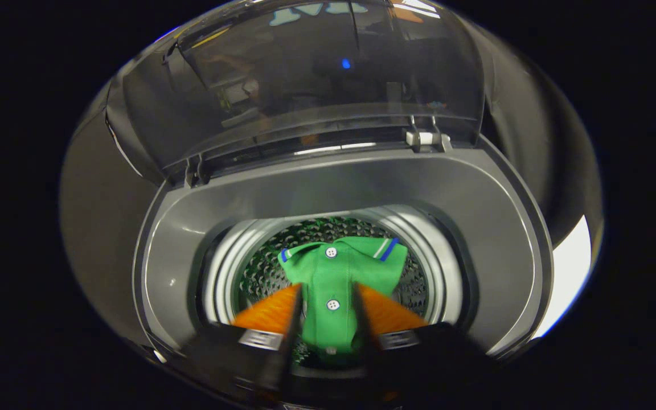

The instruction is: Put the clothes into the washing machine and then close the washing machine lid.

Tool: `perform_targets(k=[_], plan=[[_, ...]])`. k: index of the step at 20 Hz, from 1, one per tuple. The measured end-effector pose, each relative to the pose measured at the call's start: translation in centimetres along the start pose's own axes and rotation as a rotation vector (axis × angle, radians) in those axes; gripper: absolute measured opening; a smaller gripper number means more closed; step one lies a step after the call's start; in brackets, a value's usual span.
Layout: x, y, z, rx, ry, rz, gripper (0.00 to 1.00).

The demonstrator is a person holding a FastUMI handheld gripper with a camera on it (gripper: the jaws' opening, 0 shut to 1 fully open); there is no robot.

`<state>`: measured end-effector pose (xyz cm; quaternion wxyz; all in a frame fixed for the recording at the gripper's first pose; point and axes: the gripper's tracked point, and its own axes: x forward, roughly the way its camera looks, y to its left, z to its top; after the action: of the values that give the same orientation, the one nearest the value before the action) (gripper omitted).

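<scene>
- Gripper view gives us the gripper (328, 310) closest in, its two fingers (271, 313) clenched on a small green shirt (331, 273); the cloth is pinched between them along the button placket, one finger on each side of it.
- We judge the shirt to be light and quite soft: it hangs limp from the pinch, the hem drooping below the fingers and the collar spreading out beyond them. It should neither slip nor break, but it will fold and drape wherever it is let go.
- Our hold sits on the middle of the front, near the lower white button (333, 305). For so small a garment that seems a good place, since the bunched cloth gives both fingers something to bite on; a hold at an edge or a sleeve would let the rest swing.
- Taking the drum (259, 273) as our landmark, the shirt hangs over its mouth, centred on the opening and, as far as we can tell, partly down inside it. The perforated drum wall shows behind the collar on both sides. We see no other clothes in the drum, though its bottom is hidden by the shirt and the fingers.
- Around the drum runs a pale ring, and around that the grey top deck of the washing machine (362, 188).
- Beyond the drum, at the far edge of the deck, the clear lid (305, 85) stands raised on its hinges, so closing it is not yet done.
</scene>
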<state>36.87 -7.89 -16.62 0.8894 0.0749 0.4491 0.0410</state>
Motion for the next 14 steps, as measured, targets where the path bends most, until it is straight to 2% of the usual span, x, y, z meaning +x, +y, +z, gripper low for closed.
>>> perform_targets(k=[2, 9, 14], plan=[[-0.1, -0.3, -0.1, 0.0, 0.001, -0.022, 0.99], [-0.6, -0.4, 0.3, -0.013, -0.023, -0.022, 0.98], [-3.9, 0.7, 3.6, 0.053, -0.096, 0.061, 0.98]])
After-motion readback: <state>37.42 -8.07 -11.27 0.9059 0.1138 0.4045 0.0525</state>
